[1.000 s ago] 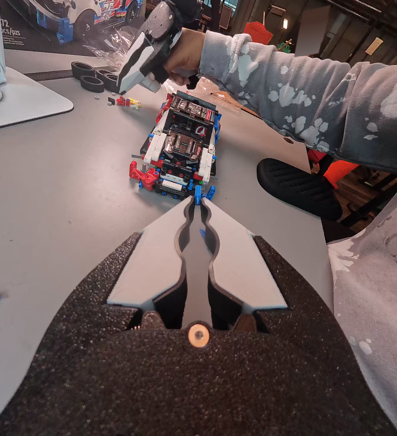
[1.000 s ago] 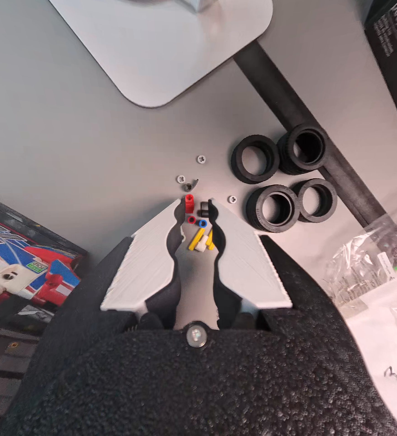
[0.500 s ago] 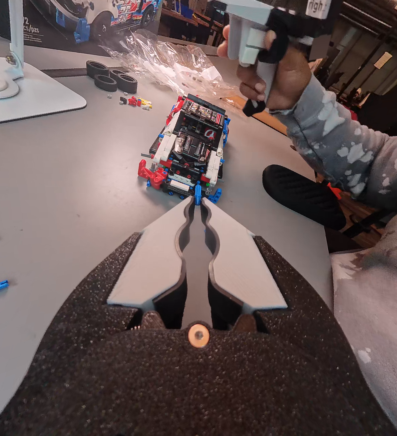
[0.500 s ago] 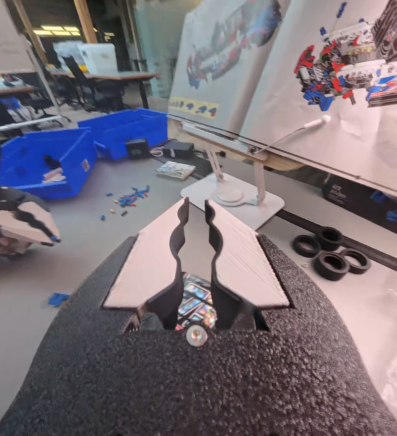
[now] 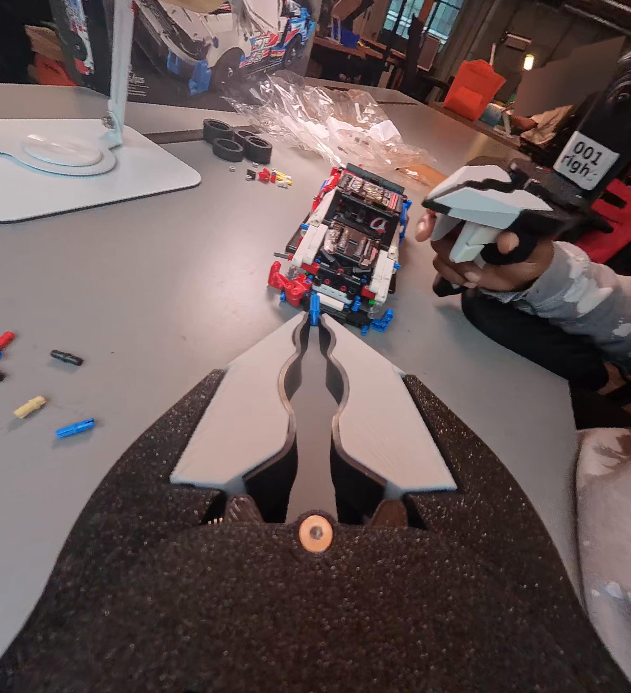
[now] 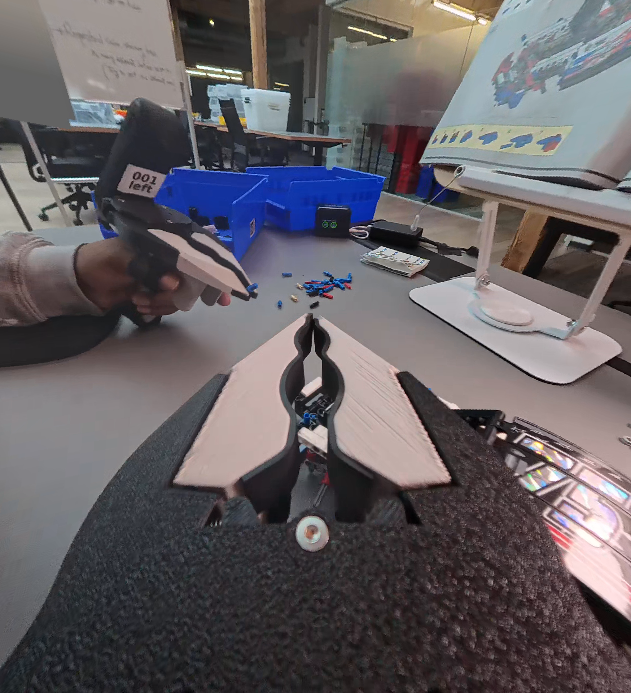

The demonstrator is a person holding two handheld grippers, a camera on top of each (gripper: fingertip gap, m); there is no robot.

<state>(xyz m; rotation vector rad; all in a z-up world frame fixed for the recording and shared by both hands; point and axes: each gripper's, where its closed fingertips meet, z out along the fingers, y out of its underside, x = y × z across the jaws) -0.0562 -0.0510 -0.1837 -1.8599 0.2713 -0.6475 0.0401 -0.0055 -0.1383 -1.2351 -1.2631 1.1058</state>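
My left gripper (image 5: 314, 319) is shut on a small blue pin (image 5: 314, 305), which sticks out past its tips just in front of the near end of a partly built toy car (image 5: 347, 247) in red, white, blue and black. The right wrist view shows the same gripper (image 6: 248, 293) with the pin (image 6: 252, 287), held above the grey table (image 6: 81, 431). My right gripper (image 6: 313, 318) is shut with nothing visible between its tips. It hovers above the car (image 6: 568, 487) and appears to the car's right in the left wrist view (image 5: 428, 202).
Several black tyres (image 5: 237, 140) and a small pile of parts (image 5: 269, 176) lie beyond the car. Loose pins (image 5: 74, 427) lie at left, more pins (image 6: 325, 287) near blue bins (image 6: 231, 202). A white book stand (image 6: 512, 326) holds an instruction booklet (image 6: 550, 75). Plastic bags (image 5: 325, 116) lie behind. There is about 12 cm between the tips of the two grippers.
My right gripper left the small parts pile, swung up and over, came down at the car's right side, and closed. My left gripper kept hold of the blue pin.
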